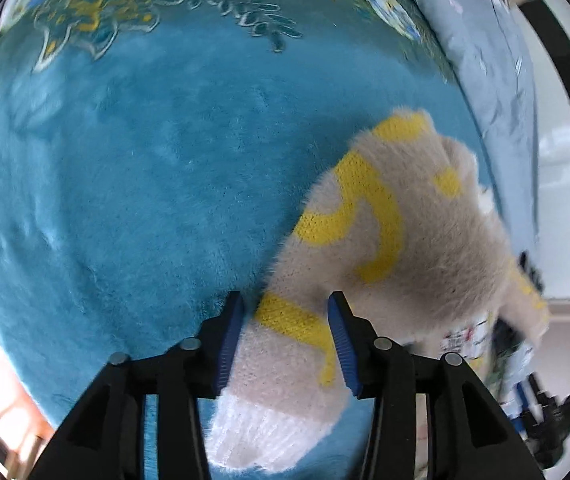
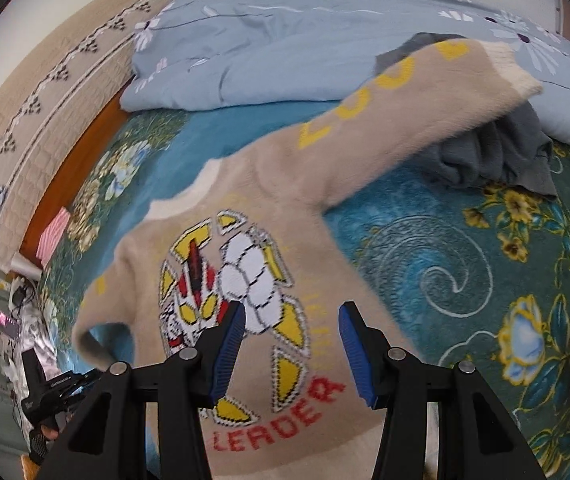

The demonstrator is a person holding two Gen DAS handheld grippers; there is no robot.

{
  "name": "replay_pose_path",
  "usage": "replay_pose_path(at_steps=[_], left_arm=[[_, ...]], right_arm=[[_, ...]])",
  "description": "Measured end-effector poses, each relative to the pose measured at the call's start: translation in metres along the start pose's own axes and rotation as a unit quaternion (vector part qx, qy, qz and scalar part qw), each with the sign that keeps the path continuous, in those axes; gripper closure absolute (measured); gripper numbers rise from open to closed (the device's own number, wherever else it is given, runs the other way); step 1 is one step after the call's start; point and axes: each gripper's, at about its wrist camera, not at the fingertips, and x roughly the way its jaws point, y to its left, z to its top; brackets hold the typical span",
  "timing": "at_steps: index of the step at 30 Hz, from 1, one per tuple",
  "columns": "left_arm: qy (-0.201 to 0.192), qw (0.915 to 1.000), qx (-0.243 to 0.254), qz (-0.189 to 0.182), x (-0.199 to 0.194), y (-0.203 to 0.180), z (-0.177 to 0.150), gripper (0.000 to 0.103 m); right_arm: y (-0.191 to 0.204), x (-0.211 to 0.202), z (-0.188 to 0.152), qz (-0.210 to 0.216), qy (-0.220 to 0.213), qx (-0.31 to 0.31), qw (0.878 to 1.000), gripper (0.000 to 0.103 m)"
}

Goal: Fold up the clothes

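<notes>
One beige sweater [image 2: 269, 216] on the teal blanket [image 2: 425, 240], no containers.

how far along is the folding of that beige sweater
Early. Done: the fuzzy beige sweater with yellow letters lies spread face up on the teal floral blanket. In hand: the left gripper has one sleeve between its blue pads, lifted toward the body. The right gripper hovers open over the chest print. Left: the far sleeve lies stretched out, body unfolded, and a crumpled grey garment waits.
</notes>
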Motion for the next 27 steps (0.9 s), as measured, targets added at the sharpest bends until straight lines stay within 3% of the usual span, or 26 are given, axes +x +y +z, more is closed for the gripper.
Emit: replay_pose_path(at_steps=[1, 3, 6, 8, 16, 21, 24, 27], left_arm=[[-0.003, 0.9999, 0.01, 0.005, -0.001, -0.002, 0.0, 0.088], [-0.005, 0.9997, 0.019, 0.011, -0.003, -0.004, -0.001, 0.094], [-0.013, 0.999, 0.031, 0.028, -0.011, -0.004, -0.001, 0.096], [-0.03, 0.9964, 0.045, 0.066, -0.023, -0.003, 0.005, 0.096], [-0.091, 0.9764, 0.083, 0.177, -0.072, 0.001, 0.048, 0.097], [-0.086, 0.9675, 0.099, 0.216, -0.041, -0.006, 0.074, 0.097], [-0.081, 0.9715, 0.085, 0.206, -0.037, 0.0, 0.078, 0.096], [-0.086, 0.9838, 0.041, 0.152, -0.043, 0.012, 0.077, 0.094]], right_arm=[[0.002, 0.0, -0.001, 0.002, 0.002, -0.004, 1.0, 0.051], [0.005, 0.0, -0.002, 0.004, 0.005, -0.011, 1.0, 0.051], [0.003, -0.002, -0.002, 0.008, 0.006, -0.012, 1.0, 0.051], [0.0, -0.003, -0.001, 0.007, 0.006, -0.01, 1.0, 0.051], [-0.01, 0.004, -0.001, 0.003, 0.019, 0.004, 1.0, 0.051], [-0.012, 0.004, 0.002, -0.002, 0.019, 0.005, 1.0, 0.051], [-0.014, 0.005, 0.003, -0.005, 0.02, 0.006, 1.0, 0.051], [-0.013, 0.007, 0.003, -0.002, 0.022, 0.008, 1.0, 0.051]])
